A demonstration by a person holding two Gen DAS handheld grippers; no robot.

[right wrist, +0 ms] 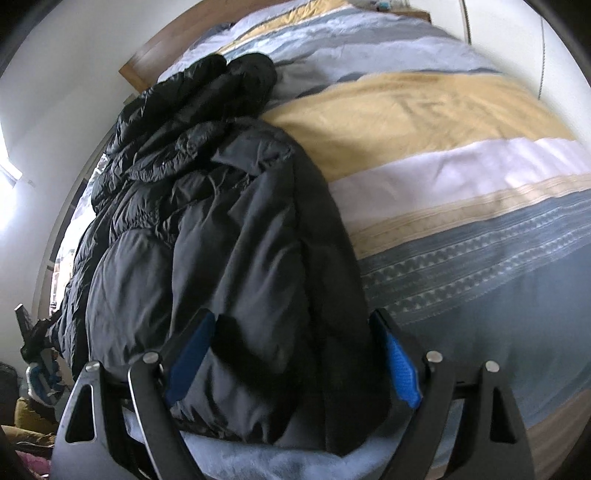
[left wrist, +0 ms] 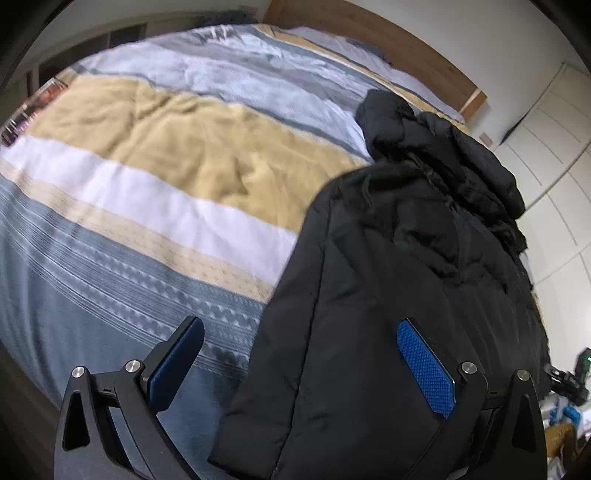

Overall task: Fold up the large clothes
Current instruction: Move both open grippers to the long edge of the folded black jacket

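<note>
On the bed [left wrist: 155,192] your black coat [left wrist: 369,295] lies bunched — its far end blurred; both hand-held grippers, left [left wrist: 301,369] and right [right wrist: 295,362], gape wide, straddling its hem.

We see a matt black puffer jacket [right wrist: 229,236], soft woven striped bedding [left wrist: 166,155], a smooth wooden headboard [left wrist: 369,33].

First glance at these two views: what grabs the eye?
A bulky black coat heaped on the bed, at the right of the left wrist view and the left of the right one. Under it, a striped quilt in yellow, white and grey-blue. Both grippers, left and right, stand open over the coat's near end.
</note>
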